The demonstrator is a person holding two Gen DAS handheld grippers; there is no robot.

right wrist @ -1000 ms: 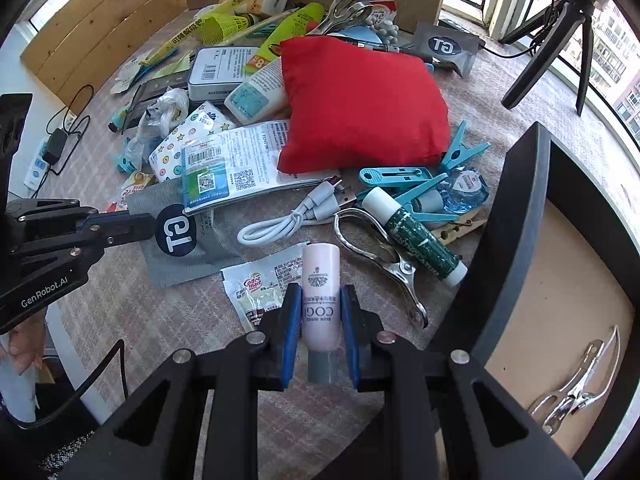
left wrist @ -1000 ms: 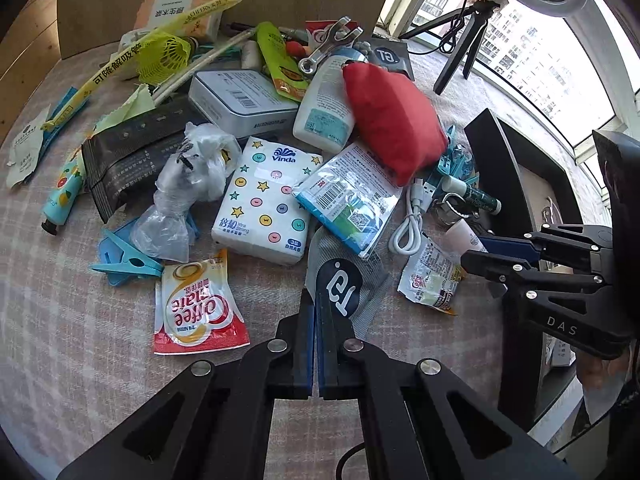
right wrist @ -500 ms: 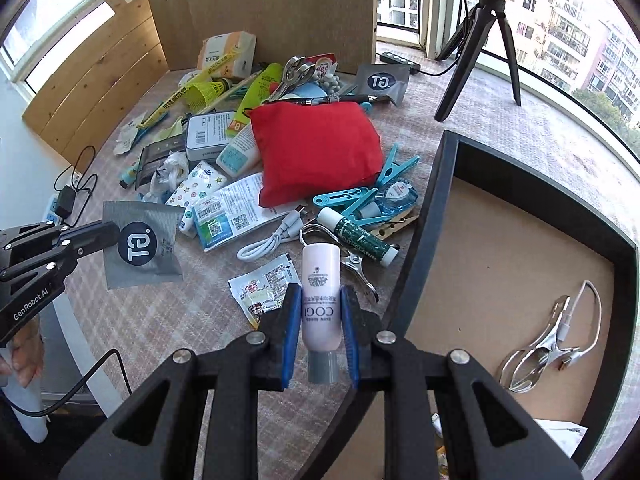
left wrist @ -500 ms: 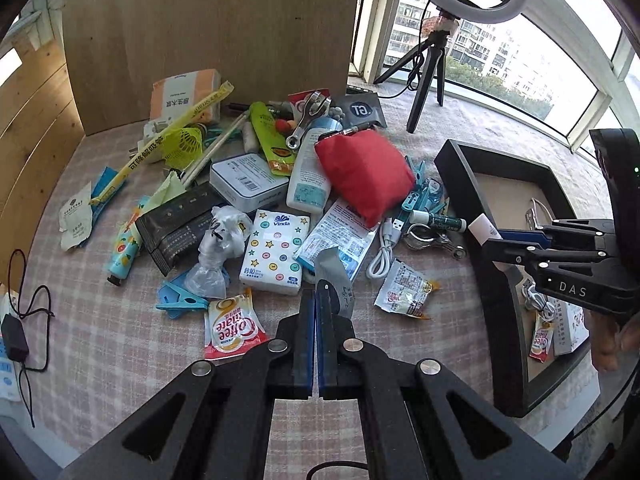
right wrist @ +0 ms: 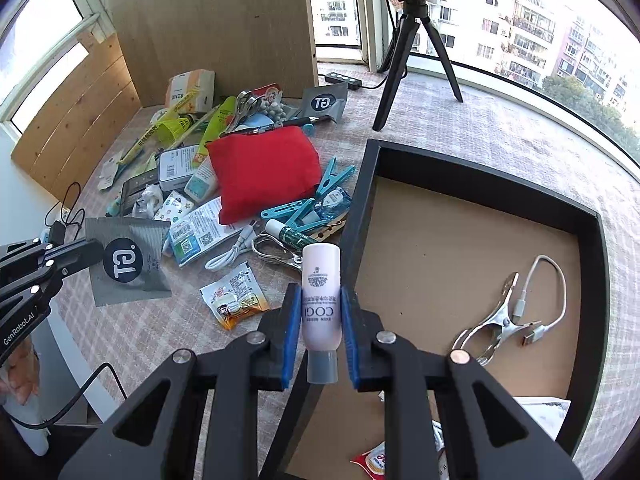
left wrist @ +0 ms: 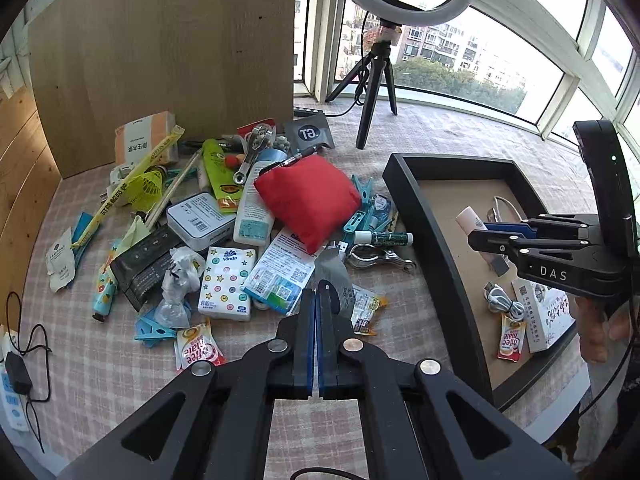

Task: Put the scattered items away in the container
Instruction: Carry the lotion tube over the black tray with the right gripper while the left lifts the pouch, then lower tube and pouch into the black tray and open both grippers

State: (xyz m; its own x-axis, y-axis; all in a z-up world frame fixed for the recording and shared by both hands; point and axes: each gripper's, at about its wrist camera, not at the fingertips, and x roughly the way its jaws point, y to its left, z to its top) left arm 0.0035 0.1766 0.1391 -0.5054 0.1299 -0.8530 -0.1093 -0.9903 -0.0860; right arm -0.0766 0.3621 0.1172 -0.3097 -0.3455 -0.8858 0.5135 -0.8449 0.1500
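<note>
The right gripper (right wrist: 321, 316) pinches a pale pink tube (right wrist: 321, 300) at the lower centre of its view, hanging over the near wall of the black tray (right wrist: 592, 288). The left gripper (left wrist: 316, 312), jaws pressed together, clamps a grey foil sachet (right wrist: 128, 260) — seen mid-left from the right wrist, above the checked tablecloth (right wrist: 160, 328). To do this well, carry each item fully past the wall and low over bare cardboard — clear of the metal clip (right wrist: 496, 320) — before letting go.

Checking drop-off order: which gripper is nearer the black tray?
Right. The right gripper, holding the pink tube, is at the black tray edge; the left gripper hangs over the clutter.
</note>
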